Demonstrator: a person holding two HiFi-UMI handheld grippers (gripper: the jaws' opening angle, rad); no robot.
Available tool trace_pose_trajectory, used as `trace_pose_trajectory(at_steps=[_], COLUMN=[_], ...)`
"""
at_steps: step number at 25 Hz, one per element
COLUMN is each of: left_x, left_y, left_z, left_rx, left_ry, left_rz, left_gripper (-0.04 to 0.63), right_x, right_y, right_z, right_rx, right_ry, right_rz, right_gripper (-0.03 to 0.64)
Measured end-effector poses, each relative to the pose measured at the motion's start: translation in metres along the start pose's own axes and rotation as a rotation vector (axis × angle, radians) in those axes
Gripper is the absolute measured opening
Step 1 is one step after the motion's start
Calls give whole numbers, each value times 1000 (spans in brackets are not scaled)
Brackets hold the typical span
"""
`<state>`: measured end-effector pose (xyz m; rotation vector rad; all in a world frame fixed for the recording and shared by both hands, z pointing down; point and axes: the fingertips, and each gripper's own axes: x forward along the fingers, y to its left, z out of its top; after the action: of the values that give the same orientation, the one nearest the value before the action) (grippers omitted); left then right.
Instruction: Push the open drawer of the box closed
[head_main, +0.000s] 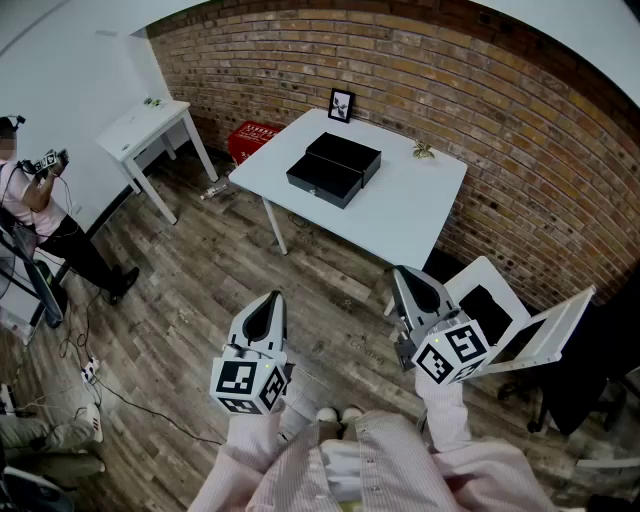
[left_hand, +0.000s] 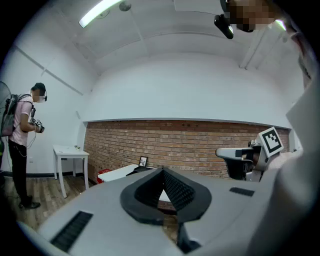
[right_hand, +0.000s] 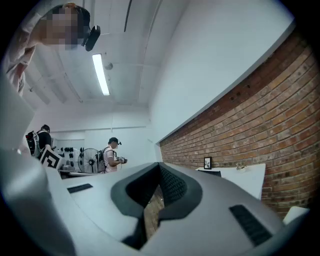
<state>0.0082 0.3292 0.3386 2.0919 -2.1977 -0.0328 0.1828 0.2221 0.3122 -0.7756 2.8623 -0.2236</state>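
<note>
- Person in a pink top (head_main: 28, 195): stands at the far left on the wooden plank floor (head_main: 190, 290), holding a device in both hands.
- Small white side table (head_main: 150, 122): stands against the white wall, well apart from the main table.
- Red basket (head_main: 252, 140): sits on the floor at the foot of the red brick wall (head_main: 480, 110), just beside the main table's left corner.
- Left gripper (head_main: 268, 300) (left_hand: 162, 172): held low over the floor, marker cube nearest the person. Its jaws are closed tip to tip, with nothing between them. It is well apart from the box.
- Black rectangular box (head_main: 347, 155): rests near the middle of the white square table (head_main: 410, 215).
- Black drawer (head_main: 322, 180): stands out from the box's front towards the table's near edge, open.
- Small black-framed picture (head_main: 341, 104): stands upright at the table's back edge, near the wall, behind the box.
- Small pale ornament (head_main: 424, 151): lies on the table to the right of the box, apart from it.
- Right gripper (head_main: 405, 275) (right_hand: 159, 167): held low, near the table's front right corner. Its jaws are pressed together and hold nothing.
- White panelled frame (head_main: 535, 335): stands on the floor at the far right, beside the right gripper.
</note>
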Motion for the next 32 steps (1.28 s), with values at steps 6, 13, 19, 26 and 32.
trace_pose_trajectory(at_steps=[6, 13, 19, 26, 32], left_x=[-2, -5, -4, 0, 17], left_y=[-3, -18, -31, -27, -20], left_z=[1, -6, -14, -18, -21], left_rx=[12, 10, -10, -26, -27], left_ry=[-27, -8, 17, 20, 24], left_rz=[63, 64, 88, 113, 109], left_gripper=[-5, -5, -1, 121, 169], right_x=[-7, -16, -26, -25, -12], right_y=[-8, -7, -18, -25, -36], right_z=[-4, -6, -6, -10, -15], right_rx=[-21, -47, -31, -38, -19], right_ry=[19, 16, 7, 18, 19], right_rz=[14, 29, 33, 30, 22], right_gripper=[3, 3, 3, 3, 3])
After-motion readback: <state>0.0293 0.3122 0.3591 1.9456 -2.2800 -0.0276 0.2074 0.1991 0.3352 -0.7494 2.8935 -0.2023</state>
